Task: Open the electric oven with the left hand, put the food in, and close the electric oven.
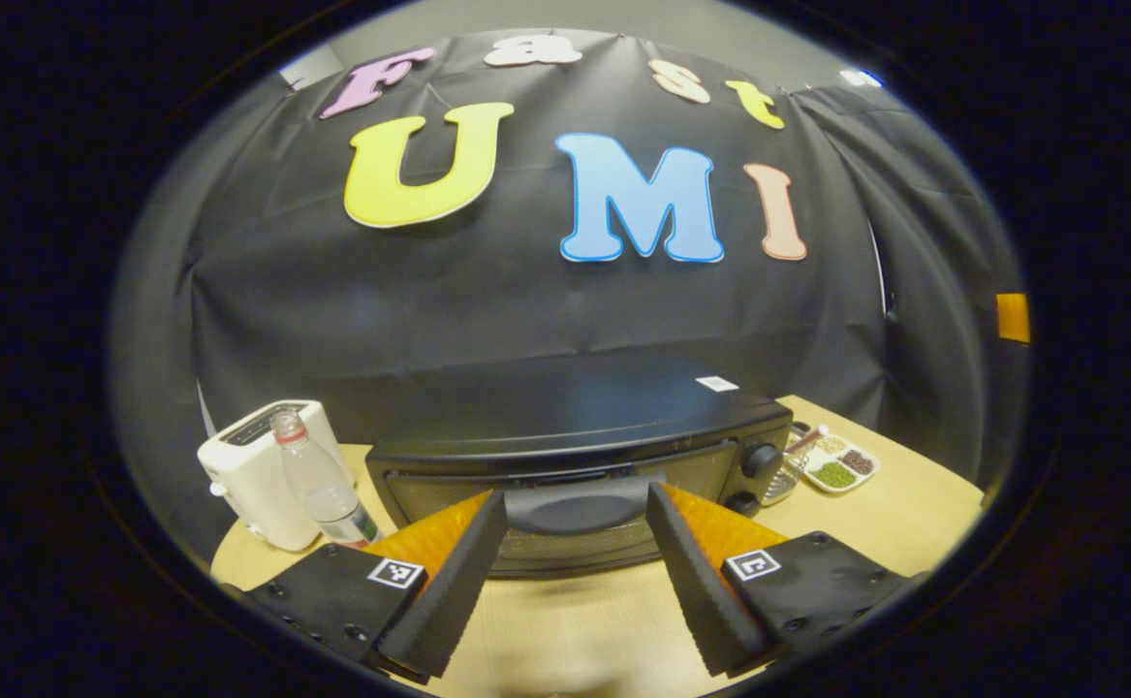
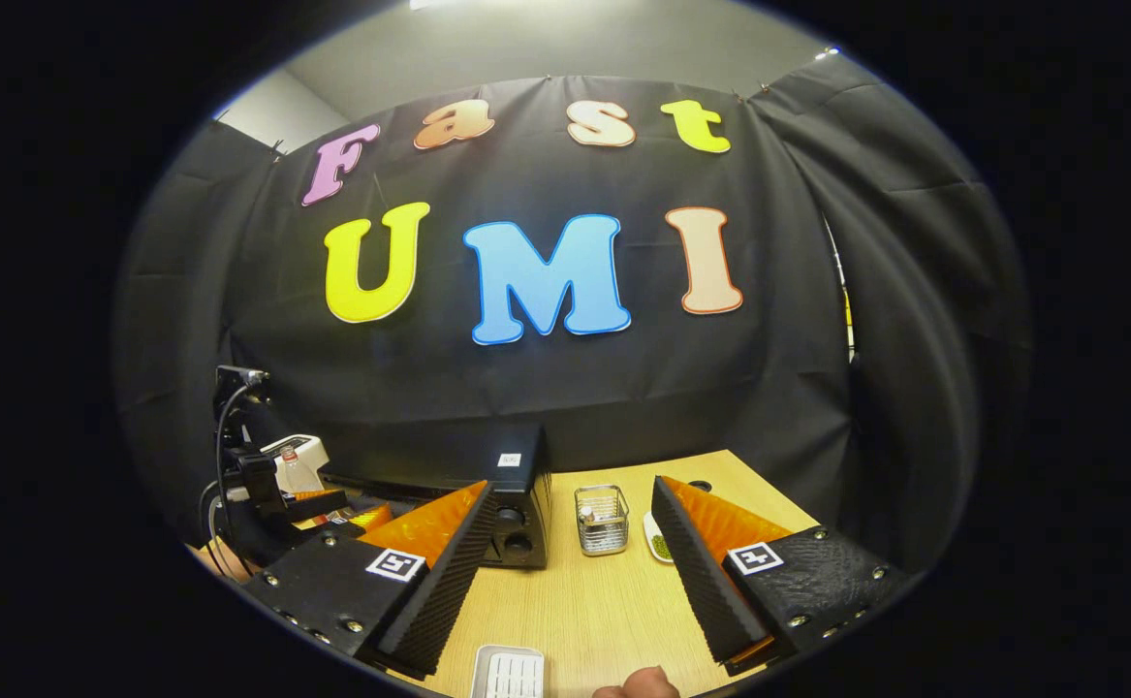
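Left gripper [image 1: 575,543] spread wide, straddling oven door handle [image 1: 575,506], handle's long axis crosswise between jaws, not yet clamped. Oven [image 1: 565,427] shut. Right gripper [image 2: 570,553] likewise agape, empty, above white food tray [image 2: 509,672].

White toaster [image 1: 265,475], clear bottle [image 1: 318,480] beside it; wire basket [image 2: 601,520]; sectioned dish [image 1: 841,465]
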Available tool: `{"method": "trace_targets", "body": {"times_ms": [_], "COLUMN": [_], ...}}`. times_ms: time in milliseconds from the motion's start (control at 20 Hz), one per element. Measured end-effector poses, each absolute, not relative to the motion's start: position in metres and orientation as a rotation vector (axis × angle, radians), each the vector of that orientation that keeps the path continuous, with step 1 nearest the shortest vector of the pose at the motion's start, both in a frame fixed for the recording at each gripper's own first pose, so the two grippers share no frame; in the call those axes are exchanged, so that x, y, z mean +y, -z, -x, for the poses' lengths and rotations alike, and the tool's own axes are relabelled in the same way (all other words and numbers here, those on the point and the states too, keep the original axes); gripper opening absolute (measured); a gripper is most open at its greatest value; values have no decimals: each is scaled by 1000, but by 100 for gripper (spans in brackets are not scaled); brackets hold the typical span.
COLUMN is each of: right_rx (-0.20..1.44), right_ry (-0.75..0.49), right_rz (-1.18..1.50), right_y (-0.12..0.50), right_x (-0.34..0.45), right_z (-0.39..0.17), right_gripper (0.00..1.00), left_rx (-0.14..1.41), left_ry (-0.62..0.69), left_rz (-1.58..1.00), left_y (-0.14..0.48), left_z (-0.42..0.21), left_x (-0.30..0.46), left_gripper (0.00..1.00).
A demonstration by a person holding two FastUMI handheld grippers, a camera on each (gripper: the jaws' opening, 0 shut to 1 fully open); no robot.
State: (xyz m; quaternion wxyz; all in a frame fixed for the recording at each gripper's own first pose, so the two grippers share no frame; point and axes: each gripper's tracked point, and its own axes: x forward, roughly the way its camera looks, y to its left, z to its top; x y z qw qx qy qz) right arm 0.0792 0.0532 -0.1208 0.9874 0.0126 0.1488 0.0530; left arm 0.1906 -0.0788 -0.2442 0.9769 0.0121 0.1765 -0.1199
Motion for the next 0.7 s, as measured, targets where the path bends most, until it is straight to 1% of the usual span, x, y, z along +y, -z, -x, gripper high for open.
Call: {"method": "trace_targets", "body": {"times_ms": [150,300,400,550,600,650,700], "right_rx": [260,211,185,147,137,135,131], "right_ry": [-102,-131,-157,-160,-161,-165,-177], "right_rz": [-43,-46,-44,-19,-8,-1,1], "right_y": [109,91,81,67,63,60,57], "right_x": [52,47,41,19,13,7,2], "right_z": [-79,-73,-70,-60,-57,-52,-46], "right_gripper": [98,98,98,98,98,98,98], "left_rx": [296,242,202,153,136,123,114], "left_ry": [238,208,175,123,113,96,86], "left_rz": [-28,-19,2,8,2,-5,-8], "left_y": [214,174,144,105,93,82,73], "left_z": [-187,-166,-146,-110,-98,-85,-75], "left_x": [-82,-85,-84,-84,-85,-85,-87], "left_gripper": [100,99,97,100,97,100,100]}}
